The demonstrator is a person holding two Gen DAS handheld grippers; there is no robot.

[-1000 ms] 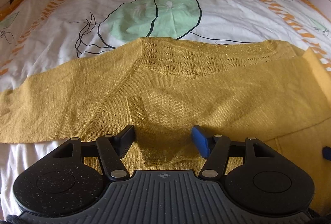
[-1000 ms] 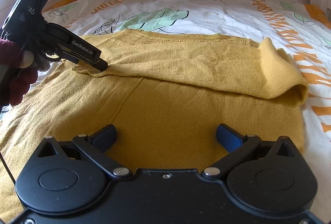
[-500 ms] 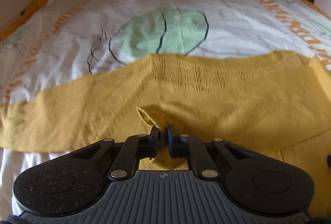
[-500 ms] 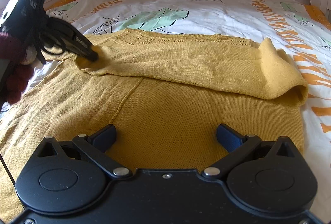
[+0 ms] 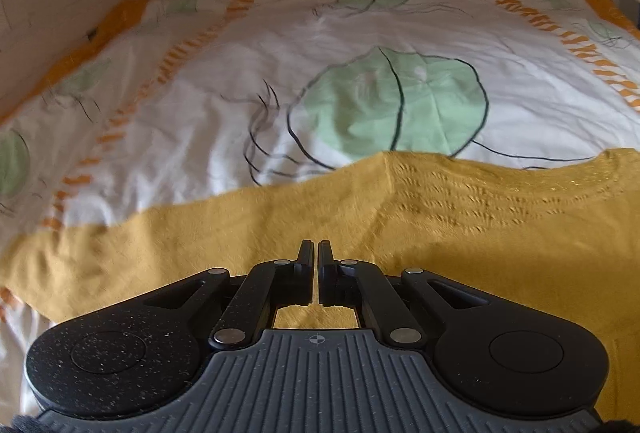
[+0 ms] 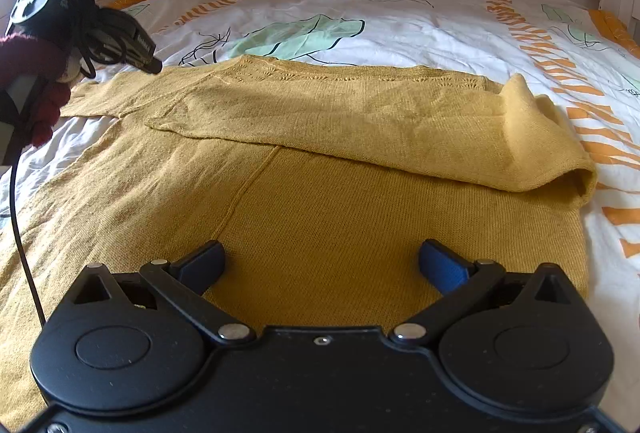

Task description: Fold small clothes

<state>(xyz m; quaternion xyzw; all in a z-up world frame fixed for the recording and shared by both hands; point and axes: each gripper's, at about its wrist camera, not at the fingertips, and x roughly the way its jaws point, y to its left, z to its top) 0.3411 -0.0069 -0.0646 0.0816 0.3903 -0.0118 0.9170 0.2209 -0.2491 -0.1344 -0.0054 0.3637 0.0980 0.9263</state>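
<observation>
Left tool [image 5: 314,247]: formerly spread, now clenched, apparently empty, above yellow sweater [image 6: 320,193]. Right tool [image 6: 320,261]: released. Regrip cuff squarely before folding.

Right gripper [image 6: 322,261] wide open above yellow sweater [image 6: 320,201]; left gripper [image 6: 154,66] at sleeve.

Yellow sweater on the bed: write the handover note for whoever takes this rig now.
Left tool: shut, no cloth seen in it, tip over the shoulder of the sweater.
Right tool: open, empty, over the sweater's lower half.
The sweater lies flat on the bedspread.
Done: one sleeve folded across the chest.
Left: the other sleeve, spread out beside the left tool, then fold the body.
</observation>
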